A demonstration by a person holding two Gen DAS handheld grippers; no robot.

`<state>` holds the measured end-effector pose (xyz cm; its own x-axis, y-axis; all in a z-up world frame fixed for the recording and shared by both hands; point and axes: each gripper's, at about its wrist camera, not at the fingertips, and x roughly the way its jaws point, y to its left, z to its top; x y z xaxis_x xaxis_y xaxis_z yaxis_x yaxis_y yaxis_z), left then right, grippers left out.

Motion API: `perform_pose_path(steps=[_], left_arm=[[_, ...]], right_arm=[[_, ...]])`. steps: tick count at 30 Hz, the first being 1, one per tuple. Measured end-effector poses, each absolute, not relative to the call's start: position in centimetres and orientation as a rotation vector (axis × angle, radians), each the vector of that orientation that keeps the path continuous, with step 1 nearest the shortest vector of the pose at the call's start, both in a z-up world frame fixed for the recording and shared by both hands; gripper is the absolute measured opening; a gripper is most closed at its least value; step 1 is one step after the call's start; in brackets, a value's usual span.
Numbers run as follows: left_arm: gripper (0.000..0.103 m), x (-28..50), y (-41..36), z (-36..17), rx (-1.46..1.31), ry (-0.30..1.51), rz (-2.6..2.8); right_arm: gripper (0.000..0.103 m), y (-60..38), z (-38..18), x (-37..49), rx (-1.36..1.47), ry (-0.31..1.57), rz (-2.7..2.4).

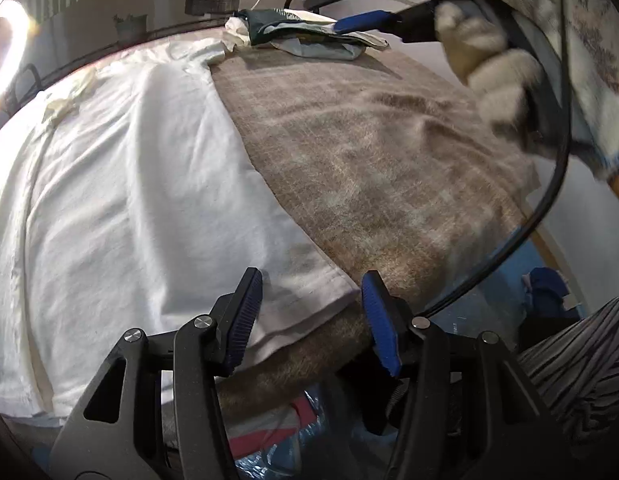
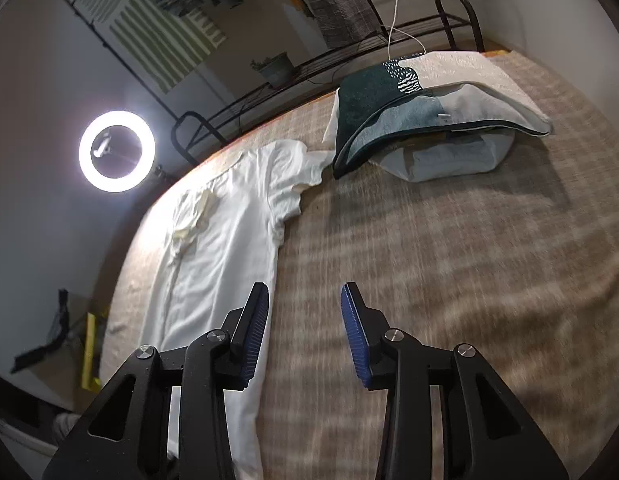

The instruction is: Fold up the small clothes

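A white shirt (image 1: 129, 200) lies spread flat on a brown checked blanket (image 1: 389, 152), collar end away from me. My left gripper (image 1: 311, 292) is open just above the shirt's near hem corner, which shows between the two fingers with neither pad pressing on it. In the right wrist view the shirt (image 2: 229, 240) runs along the bed's left side. My right gripper (image 2: 305, 292) is open over the blanket (image 2: 449, 280) at the shirt's right edge, holding nothing. A gloved hand (image 1: 501, 72) carries that gripper at the upper right of the left wrist view, with one blue finger (image 1: 365, 20) showing.
A stack of folded cloth topped by a dark green patterned piece (image 2: 409, 112) sits at the far end of the bed. A ring light (image 2: 116, 151) glows to the left, and a black metal rack (image 2: 349, 52) stands behind. A black cable (image 1: 549, 200) hangs at the right.
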<state>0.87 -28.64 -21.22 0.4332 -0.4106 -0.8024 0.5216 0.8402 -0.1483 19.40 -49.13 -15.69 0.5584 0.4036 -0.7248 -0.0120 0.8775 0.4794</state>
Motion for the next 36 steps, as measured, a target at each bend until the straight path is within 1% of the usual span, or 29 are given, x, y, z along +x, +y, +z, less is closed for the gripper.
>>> perform_pose_path(steps=[3, 5, 6, 7, 11, 15, 20, 23, 24, 25, 26, 27, 32, 36], left_arm=[[0.052, 0.8, -29.6, -21.6, 0.195, 0.928, -0.554], [0.036, 0.9, -30.0, -21.8, 0.217, 0.905, -0.537], [0.017, 1.0, -30.0, -21.9, 0.217, 0.899, -0.529], [0.005, 1.4, -29.9, -21.8, 0.204, 0.904, -0.521], [0.004, 2.2, -28.5, -21.3, 0.066, 0.939, -0.531], [0.004, 2.7, -26.9, -19.7, -0.086, 0.943, -0.559], [0.004, 3.4, -25.9, -19.4, -0.161, 0.954, -0.571], [0.004, 3.6, -25.8, -19.9, -0.182, 0.977, -0.581], [0.004, 3.7, -25.9, -20.1, -0.181, 0.979, -0.584], [0.004, 3.7, -26.0, -20.2, -0.178, 0.980, -0.585], [0.004, 3.6, -25.9, -20.3, -0.179, 0.980, -0.586], [0.004, 3.6, -25.8, -20.4, -0.184, 0.983, -0.586], [0.004, 3.8, -24.2, -20.6, -0.257, 0.996, -0.582], [0.004, 3.7, -22.1, -20.2, -0.339, 1.001, -0.562]], right_arm=[[0.037, -48.9, -16.1, 21.0, 0.458, 0.958, 0.246], [0.037, -48.7, -16.7, 22.3, 0.485, 0.967, 0.252], [0.037, -48.6, -17.0, 23.0, 0.503, 0.970, 0.257], [0.037, -48.5, -17.3, 23.6, 0.521, 0.972, 0.260], [0.037, -47.1, -18.8, 26.8, 0.589, 0.999, 0.275], [0.037, -45.4, -20.1, 29.9, 0.574, 1.027, 0.265], [0.037, -44.4, -22.8, 32.9, 0.584, 1.063, 0.212], [0.037, -43.9, -24.0, 34.0, 0.600, 1.047, 0.210], [0.033, -43.8, -24.2, 34.2, 0.599, 1.036, 0.205], [0.015, -43.8, -24.4, 34.4, 0.591, 1.034, 0.200], [0.004, -43.6, -24.5, 34.6, 0.575, 1.051, 0.191], [0.003, -43.5, -24.4, 34.7, 0.562, 1.051, 0.180], [0.002, -42.6, -22.0, 34.9, 0.492, 0.995, 0.152], [0.002, -39.9, -19.3, 35.1, 0.372, 0.961, 0.127]])
